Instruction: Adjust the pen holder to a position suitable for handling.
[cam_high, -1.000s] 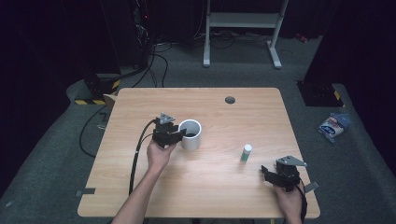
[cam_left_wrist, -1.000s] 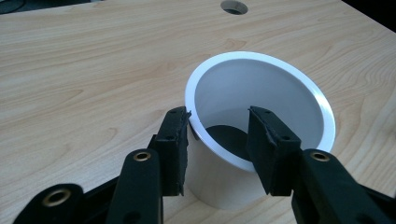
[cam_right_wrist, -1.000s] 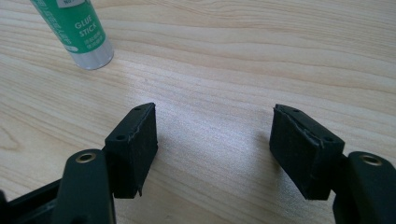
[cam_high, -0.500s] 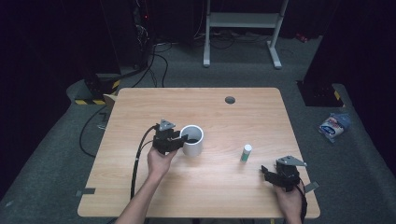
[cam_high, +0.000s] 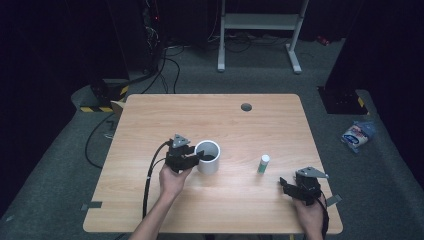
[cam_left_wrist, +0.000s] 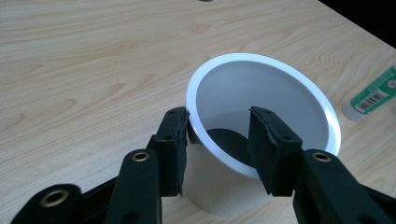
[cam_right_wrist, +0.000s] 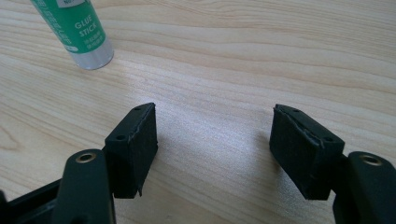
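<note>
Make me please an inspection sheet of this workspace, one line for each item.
Surface: wooden table, bare, with one dark round hole near the far edge.
Job's things: white cup upright, left of centre; glue stick upright, to its right, apart from it.
Clutter: nothing seen on the table.
Grippers: left tool shut on the cup's near wall, one jaw inside, one outside; right tool open, nothing between its jaws, near the glue stick.
Cables: black cable trails from the left tool; floor cables beyond the table.
Surroundings: dark carpet, white frame, packet on the floor at right.
</note>
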